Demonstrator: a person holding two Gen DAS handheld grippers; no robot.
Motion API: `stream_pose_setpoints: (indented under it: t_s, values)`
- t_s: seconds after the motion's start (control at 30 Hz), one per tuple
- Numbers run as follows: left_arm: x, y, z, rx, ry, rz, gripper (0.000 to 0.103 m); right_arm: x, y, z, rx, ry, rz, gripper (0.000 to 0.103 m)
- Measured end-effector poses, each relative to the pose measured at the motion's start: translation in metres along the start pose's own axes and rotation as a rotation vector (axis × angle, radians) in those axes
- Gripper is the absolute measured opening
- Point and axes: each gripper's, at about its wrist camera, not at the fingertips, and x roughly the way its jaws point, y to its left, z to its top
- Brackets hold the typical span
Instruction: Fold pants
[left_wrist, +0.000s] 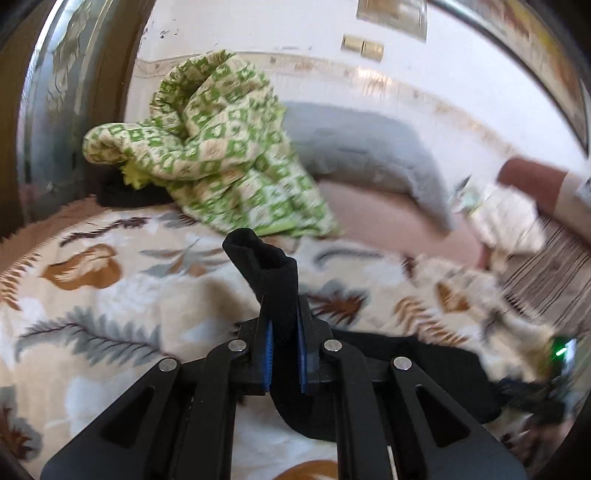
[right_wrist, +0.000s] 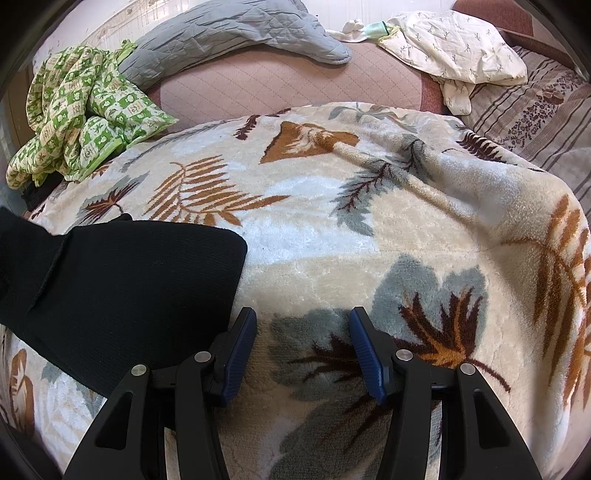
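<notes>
At centre bottom of the left wrist view, the left gripper (left_wrist: 284, 347) is clamped on a bunched edge of the black pants (left_wrist: 271, 269), lifted off the leaf-print blanket (left_wrist: 110, 314), probably to carry it over for a fold. Lower left in the right wrist view, the rest of the pants lie flat on the blanket. The right gripper (right_wrist: 303, 354) hovers beside them, fingers apart and empty, likely ready to pin or take a corner.

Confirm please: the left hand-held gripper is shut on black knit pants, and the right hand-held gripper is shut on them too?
Partly wrong. The left hand-held gripper does clamp the black knit pants, but the right wrist view shows the right hand-held gripper open and empty above the leaf-patterned fleece blanket.
</notes>
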Motion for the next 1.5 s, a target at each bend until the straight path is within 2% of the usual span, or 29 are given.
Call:
stream_pose_setpoints:
  t_s: [0.1, 0.23, 0.37, 0.43, 0.63, 0.8, 1.0, 1.1, 1.2, 1.27, 1.3, 1.37, 1.43, 1.5]
  values:
    - [0.005, -0.015, 0.010, 0.027, 0.032, -0.133, 0.008, 0.000, 0.000, 0.000, 0.000, 0.001, -0.001, 0.054]
    - [0.014, -0.058, 0.015, 0.161, 0.072, -0.252, 0.007, 0.000, 0.000, 0.000, 0.004, 0.002, 0.002, 0.054]
    - [0.033, -0.114, 0.012, 0.361, 0.138, -0.274, 0.008, 0.000, -0.002, 0.000, 0.010, 0.004, 0.010, 0.054]
    - [0.044, -0.134, 0.008, 0.426, 0.197, -0.300, 0.008, 0.001, -0.003, 0.001, 0.014, 0.005, 0.016, 0.054]
    - [0.064, -0.190, -0.021, 0.630, 0.347, -0.416, 0.008, 0.000, -0.006, 0.002, 0.034, 0.008, 0.030, 0.054]
    - [0.057, -0.232, -0.037, 0.776, 0.365, -0.432, 0.008, -0.001, -0.016, 0.003, 0.102, 0.007, 0.065, 0.054]
    - [0.038, -0.272, -0.040, 0.800, 0.357, -0.509, 0.008, 0.000, -0.023, 0.004, 0.150, 0.009, 0.100, 0.054]
    - [0.043, -0.290, -0.059, 0.871, 0.394, -0.492, 0.008, -0.001, -0.025, 0.004, 0.161, 0.006, 0.108, 0.054]
    - [0.065, -0.294, -0.073, 0.881, 0.486, -0.454, 0.008, -0.006, -0.029, 0.005, 0.159, -0.007, 0.033, 0.054]
    - [0.081, -0.291, -0.076, 0.838, 0.552, -0.446, 0.008, -0.010, -0.037, 0.005, 0.168, -0.021, -0.048, 0.054]
    - [0.086, -0.289, -0.077, 0.811, 0.590, -0.465, 0.009, -0.012, -0.043, 0.005, 0.191, -0.026, -0.058, 0.054]
    - [0.092, -0.287, -0.081, 0.770, 0.673, -0.536, 0.024, -0.014, -0.059, 0.004, 0.276, -0.028, -0.049, 0.054]
    - [0.089, -0.288, -0.081, 0.730, 0.707, -0.602, 0.033, -0.012, -0.069, 0.003, 0.327, -0.023, -0.039, 0.054]
    - [0.083, -0.284, -0.073, 0.657, 0.729, -0.681, 0.033, -0.014, -0.071, 0.003, 0.342, -0.027, -0.034, 0.054]
